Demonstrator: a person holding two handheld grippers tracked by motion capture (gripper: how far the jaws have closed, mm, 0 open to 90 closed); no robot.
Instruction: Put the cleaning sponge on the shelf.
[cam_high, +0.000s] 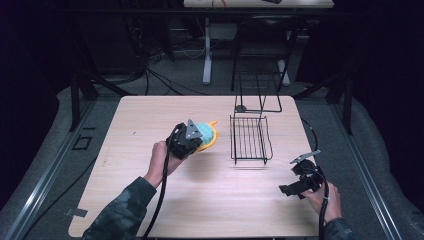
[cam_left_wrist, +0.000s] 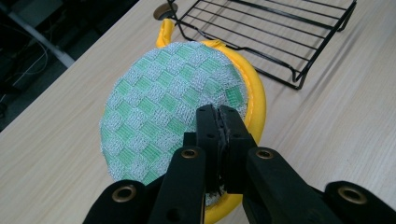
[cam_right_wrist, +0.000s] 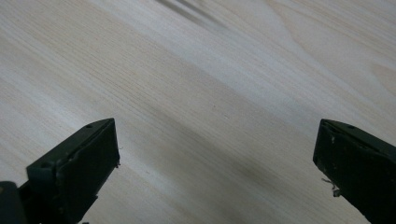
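Two black grippers, each trailing a black cable toward the bottom of the frame: left gripper (cam_high: 192, 137) at centre, topped by a grey three-cornered plate; right gripper (cam_high: 300, 182) at lower right, bearing a similar grey plate. Jaws black and blocky, with brass-ringed screw holes along the arms in the left gripper view (cam_left_wrist: 219, 140). Dark camouflage-patterned sleeves on both forearms.

Pale wood-grain worktop (cam_high: 150, 120), corners rounded. Black wire rack (cam_high: 250, 139) flat on worktop right of centre, low rim around it. Taller black wire stand (cam_high: 257, 92) upright at far edge, just behind rack. Grey floor (cam_high: 190, 80) beyond, cables trailing. White table leg (cam_high: 207, 55) further back.
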